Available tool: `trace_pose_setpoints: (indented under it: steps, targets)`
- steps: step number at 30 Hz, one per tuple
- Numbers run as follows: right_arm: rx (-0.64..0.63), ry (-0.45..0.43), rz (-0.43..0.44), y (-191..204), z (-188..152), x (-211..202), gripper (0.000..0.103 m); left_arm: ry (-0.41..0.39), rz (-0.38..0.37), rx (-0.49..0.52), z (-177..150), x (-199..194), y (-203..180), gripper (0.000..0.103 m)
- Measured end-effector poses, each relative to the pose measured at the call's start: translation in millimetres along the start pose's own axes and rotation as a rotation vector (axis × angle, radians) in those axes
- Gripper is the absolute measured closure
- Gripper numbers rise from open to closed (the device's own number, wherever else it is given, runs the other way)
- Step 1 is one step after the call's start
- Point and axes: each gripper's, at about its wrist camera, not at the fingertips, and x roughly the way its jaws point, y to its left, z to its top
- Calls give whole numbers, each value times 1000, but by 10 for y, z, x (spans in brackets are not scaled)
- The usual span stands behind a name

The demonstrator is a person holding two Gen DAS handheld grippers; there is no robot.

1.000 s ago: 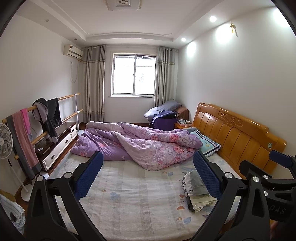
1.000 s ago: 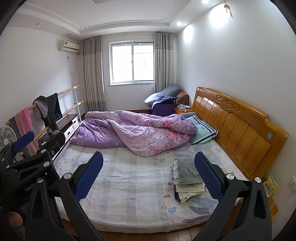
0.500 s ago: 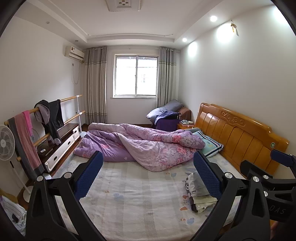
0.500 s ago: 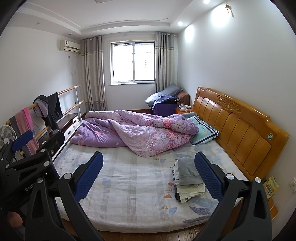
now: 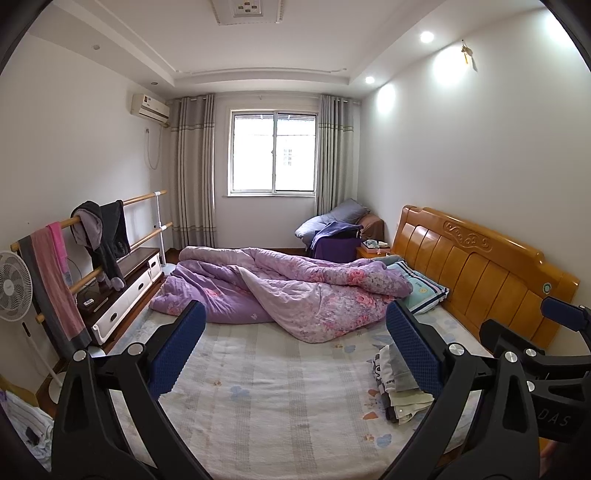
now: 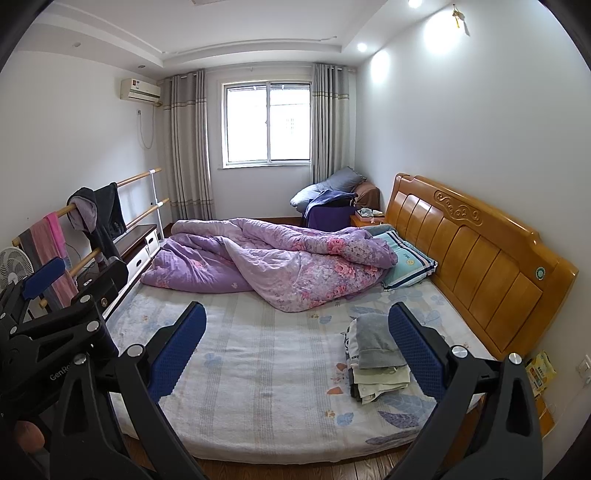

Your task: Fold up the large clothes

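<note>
Above the bed (image 5: 280, 384), left hand-held gripper (image 5: 295, 347) wide open, empty, right hand-held gripper (image 6: 297, 347) likewise.

Room bright, evenly lit. Daylight from window (image 5: 274, 152), panes overexposed to white. Recessed ceiling spots (image 5: 427, 36) lit, casting glare patches on right wall (image 5: 480, 147). Shadows soft, faint under quilt (image 5: 295, 291) edge. Strong fisheye distortion: walls, ceiling lines and headboard (image 6: 476, 258) bowed; black vignette in frame corners. Focus sharp throughout both views; no motion blur. Nearest black gripper frames dark, low in detail.
</note>
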Motion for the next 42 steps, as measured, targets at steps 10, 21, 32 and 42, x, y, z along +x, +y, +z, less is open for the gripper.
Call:
trace_pose_setpoints:
  steps: [10,21,32,42]
  targets:
    - [-2,2,1,7,-1,16,8,-19,17,10,0,-12,18,5]
    - [-7,4,6,-11,9,86,8,-10,6,3,4,22,35,5]
    - [-8,6,11,-21,14,108,8,-11,10,5,-6,15,25,5]
    - [-9,8,11,-36,14,129,8,-8,11,5,-15,15,18,5]
